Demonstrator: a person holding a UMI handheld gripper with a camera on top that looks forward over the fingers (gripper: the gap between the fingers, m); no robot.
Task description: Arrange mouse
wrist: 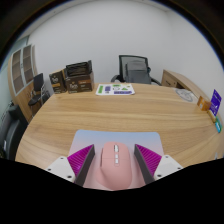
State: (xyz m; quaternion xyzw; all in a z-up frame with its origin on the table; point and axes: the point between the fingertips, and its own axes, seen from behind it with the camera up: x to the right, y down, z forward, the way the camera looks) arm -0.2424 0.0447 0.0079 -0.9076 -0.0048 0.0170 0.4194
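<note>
A pink mouse (113, 168) sits between my two fingers, its buttons and scroll wheel facing up and its nose pointing away from me. The magenta pads (82, 160) press against both of its sides, so my gripper (113, 152) is shut on it. A light grey-blue mouse mat (125, 137) lies on the wooden table (100, 112), just under and ahead of the mouse. I cannot tell whether the mouse rests on the mat or is held slightly above it.
A printed sheet (115, 89) lies at the table's far side. A black office chair (134, 68) stands behind it. Cardboard boxes (78, 75) sit at the far left, and small items (215, 101) at the right edge.
</note>
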